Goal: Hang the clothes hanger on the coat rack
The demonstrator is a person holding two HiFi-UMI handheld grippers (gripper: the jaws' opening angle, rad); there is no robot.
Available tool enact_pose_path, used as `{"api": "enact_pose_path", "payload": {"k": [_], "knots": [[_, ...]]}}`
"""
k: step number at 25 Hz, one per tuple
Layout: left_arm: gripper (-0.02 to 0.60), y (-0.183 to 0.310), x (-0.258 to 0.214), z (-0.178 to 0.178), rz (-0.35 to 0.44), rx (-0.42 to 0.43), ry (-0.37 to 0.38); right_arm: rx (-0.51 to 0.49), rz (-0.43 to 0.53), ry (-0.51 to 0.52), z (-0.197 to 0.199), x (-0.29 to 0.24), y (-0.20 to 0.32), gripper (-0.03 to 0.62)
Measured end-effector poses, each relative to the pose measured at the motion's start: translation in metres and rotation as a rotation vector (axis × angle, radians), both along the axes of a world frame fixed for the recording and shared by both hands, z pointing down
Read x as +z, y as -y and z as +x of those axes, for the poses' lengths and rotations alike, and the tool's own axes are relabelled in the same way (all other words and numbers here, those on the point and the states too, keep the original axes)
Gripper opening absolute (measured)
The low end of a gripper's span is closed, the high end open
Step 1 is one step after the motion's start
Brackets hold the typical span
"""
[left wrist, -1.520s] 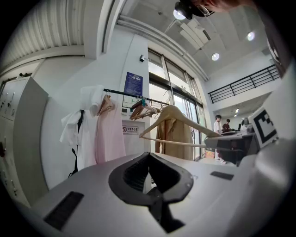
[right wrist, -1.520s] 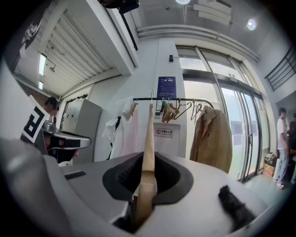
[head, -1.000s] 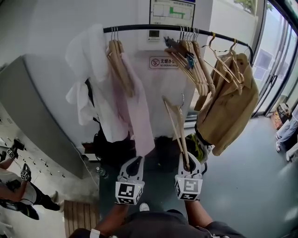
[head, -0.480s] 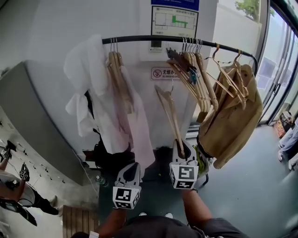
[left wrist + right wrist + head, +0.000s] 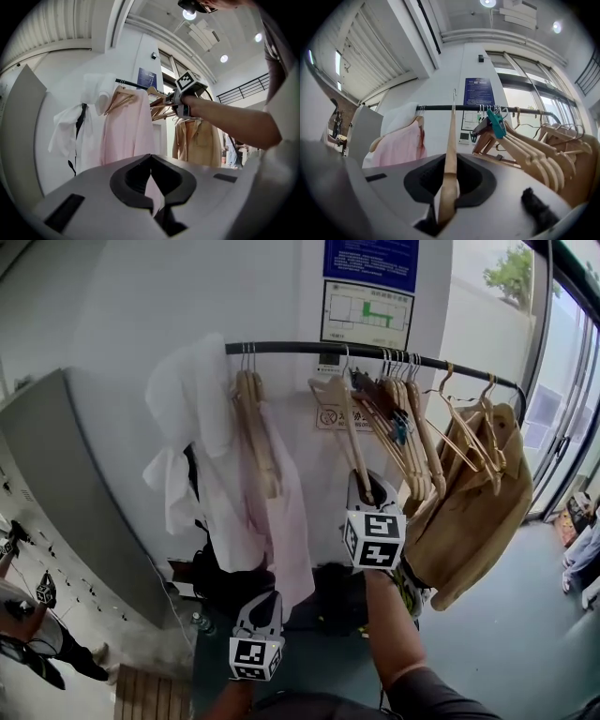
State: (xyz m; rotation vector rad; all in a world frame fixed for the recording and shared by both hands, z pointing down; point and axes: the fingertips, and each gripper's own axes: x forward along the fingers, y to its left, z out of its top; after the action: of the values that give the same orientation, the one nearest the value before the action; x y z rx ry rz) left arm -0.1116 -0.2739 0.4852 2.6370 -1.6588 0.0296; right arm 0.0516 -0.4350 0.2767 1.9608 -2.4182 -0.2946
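A black rail (image 5: 300,348) runs across the white wall. My right gripper (image 5: 364,491) is raised in front of it and is shut on the lower end of a bare wooden hanger (image 5: 343,418). The hanger stands nearly upright, with its metal hook (image 5: 345,356) up at the rail, between the pink shirt and the bunch of hangers. I cannot tell whether the hook rests on the rail. In the right gripper view the hanger (image 5: 450,136) rises from the right gripper (image 5: 449,174) to the rail (image 5: 436,108). My left gripper (image 5: 266,601) hangs low, shut and holding nothing.
A white garment (image 5: 187,427) and a pink shirt (image 5: 277,512) hang at the rail's left. Several bare wooden hangers (image 5: 408,427), one with a teal clip (image 5: 496,123), and a tan jacket (image 5: 473,512) hang at its right. A grey cabinet (image 5: 66,484) stands at left.
My right gripper has risen from waist height to the rail, carrying the hanger up and slightly left. The left gripper has stayed low.
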Motion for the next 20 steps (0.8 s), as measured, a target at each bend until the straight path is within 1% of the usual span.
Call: {"api": "enact_pose_path", "payload": {"k": [4,7,14,20], "knots": [[0.009,0.001,-0.001,-0.011,0.003,-0.028,0.0,-0.008,-0.007,0.0,0.001,-0.022,0.024,0.049],[0.009,0.003,-0.001,-0.018,0.006,-0.05,0.002,-0.012,-0.013,0.011,0.0,-0.029,0.038,0.049],[0.009,0.002,-0.002,-0.029,0.013,-0.089,-0.001,-0.008,-0.081,0.021,-0.005,-0.009,0.06,0.049],[0.009,0.0,-0.003,-0.03,0.014,-0.094,-0.001,-0.002,-0.1,0.005,-0.006,0.002,0.063,0.049]]}}
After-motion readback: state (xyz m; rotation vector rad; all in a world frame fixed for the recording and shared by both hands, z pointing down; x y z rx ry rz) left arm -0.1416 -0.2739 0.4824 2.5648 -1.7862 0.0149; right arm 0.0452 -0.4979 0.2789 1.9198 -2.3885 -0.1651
